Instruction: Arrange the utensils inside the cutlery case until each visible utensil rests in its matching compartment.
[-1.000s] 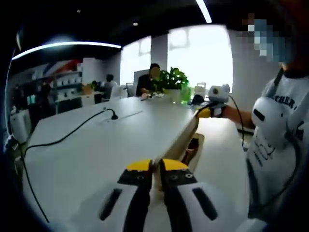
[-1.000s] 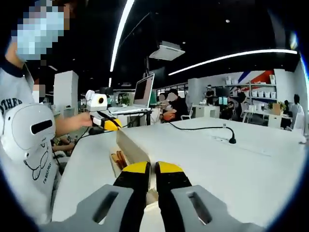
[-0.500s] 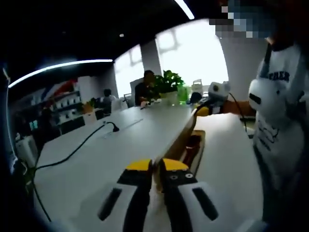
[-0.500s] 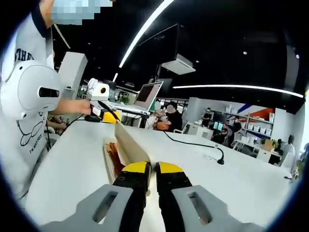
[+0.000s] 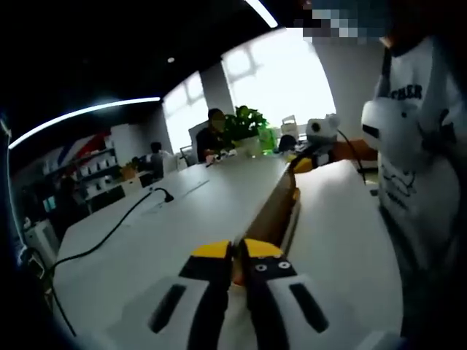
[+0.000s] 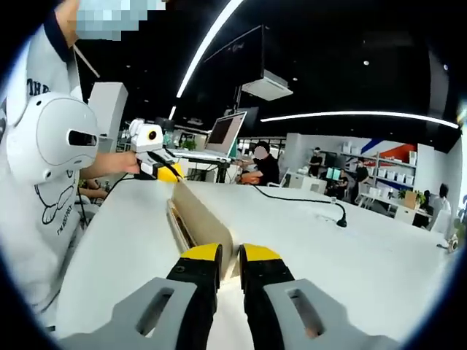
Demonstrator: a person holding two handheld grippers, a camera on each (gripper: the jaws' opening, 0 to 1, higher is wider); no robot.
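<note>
The cutlery case (image 5: 273, 211) lies lengthwise on the white table (image 5: 146, 233), its lid (image 6: 201, 222) tipped nearly down over the tray. The left gripper (image 5: 235, 251) pinches one end of that lid between clenched jaws; the right gripper (image 6: 221, 255) clamps the opposite end the same way. The step in hand looks like lowering the lid, though the utensils inside are hidden at this angle. To do it well, both ends should drop together, level, so the lid does not twist or nudge anything out of its compartment.
</note>
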